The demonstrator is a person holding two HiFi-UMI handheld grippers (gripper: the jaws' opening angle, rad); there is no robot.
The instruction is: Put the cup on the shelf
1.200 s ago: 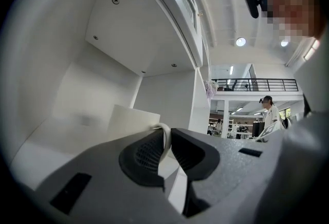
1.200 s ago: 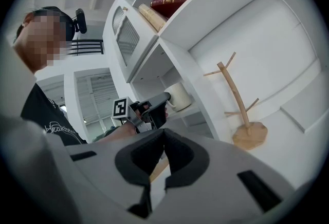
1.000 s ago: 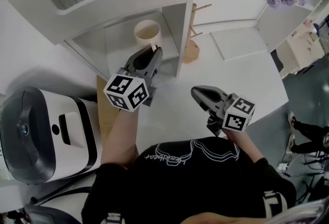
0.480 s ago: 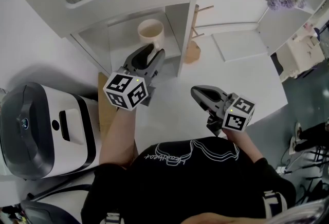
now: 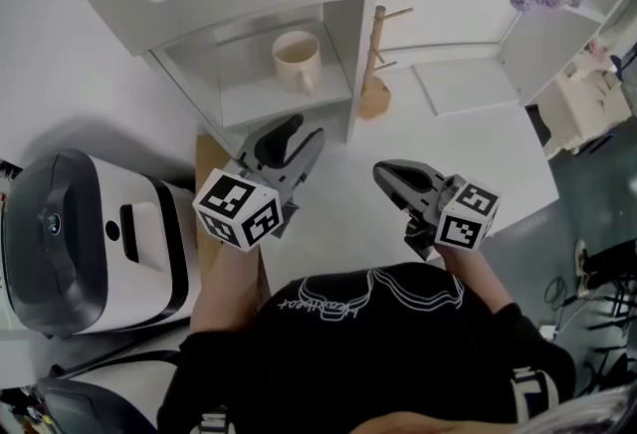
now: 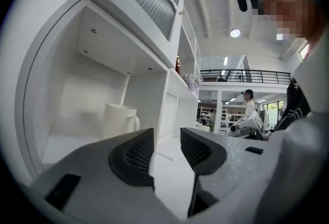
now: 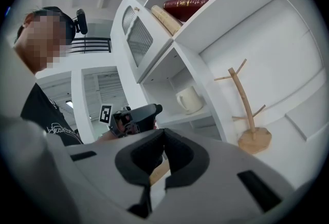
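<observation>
The cream cup (image 5: 297, 59) is seen standing on the white shelf (image 5: 284, 106), in the upper middle of the head view. The left gripper (image 5: 306, 128) is held just below it, not touching it, and its jaws are being opened wide with nothing between them. Right of the middle, the jaws of the right gripper (image 5: 382, 171) are pressed together on nothing.

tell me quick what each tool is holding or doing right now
Left tool: jaws opening, nothing between them; the cream ceramic cup stands free on the white shelf.
Right tool: shut, empty.
</observation>
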